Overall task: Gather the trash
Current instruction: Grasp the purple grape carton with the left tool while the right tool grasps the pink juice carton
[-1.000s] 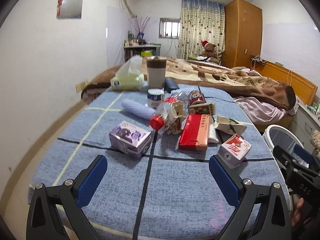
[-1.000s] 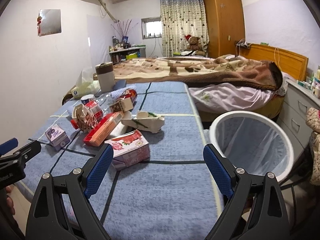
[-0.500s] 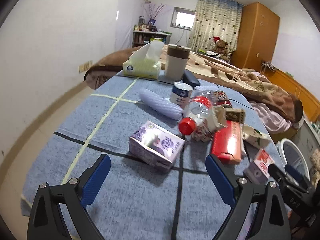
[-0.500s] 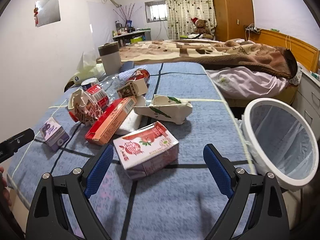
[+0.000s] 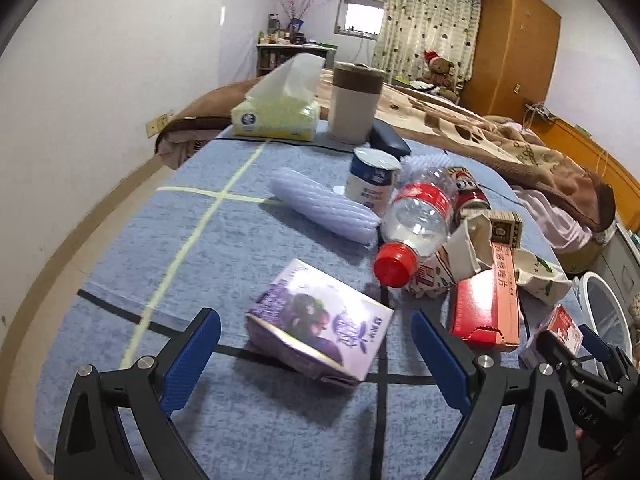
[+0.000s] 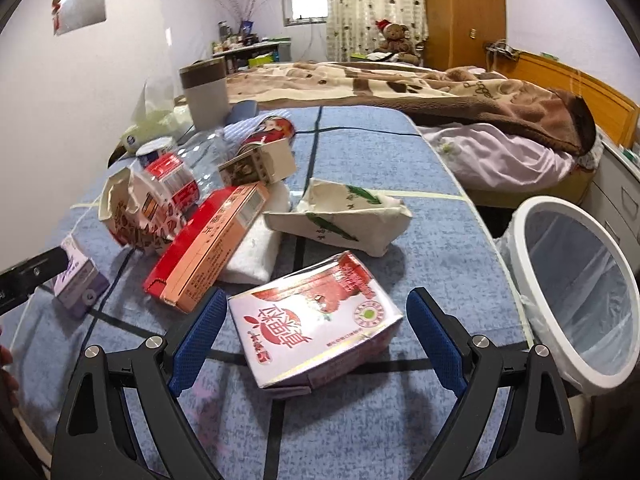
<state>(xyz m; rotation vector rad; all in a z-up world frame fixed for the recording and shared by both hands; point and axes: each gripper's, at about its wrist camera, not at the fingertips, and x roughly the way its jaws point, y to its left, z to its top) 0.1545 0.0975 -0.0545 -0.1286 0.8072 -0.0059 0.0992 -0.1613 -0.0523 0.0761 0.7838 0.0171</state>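
Note:
Trash lies piled on a blue checked table cloth (image 5: pixel 224 264). A purple drink carton (image 5: pixel 308 304) lies on its side between the blue pads of my left gripper (image 5: pixel 313 332), which stands open with gaps on both sides. A red-and-white drink carton (image 6: pixel 320 328) lies between the fingers of my right gripper (image 6: pixel 317 296), also open and not touching it. Behind them are a clear bottle with a red cap (image 5: pixel 416 220), a flat red box (image 5: pixel 484 308), a crushed white carton with green leaves (image 6: pixel 340 220) and a red can (image 5: pixel 466 192).
A white bin (image 6: pixel 526 280) with a clear liner stands off the table's right edge. At the far end are a tissue pack (image 5: pixel 276 116), a tall grey canister (image 5: pixel 356 100), a small white cup (image 5: pixel 372 180) and a ribbed lilac tube (image 5: pixel 320 208). A bed with a brown blanket (image 6: pixel 440 88) lies beyond.
Both grippers have moved forward and lower over the table. The purple carton now lies between the left fingers and the red-and-white carton between the right fingers. Nothing has been picked up.

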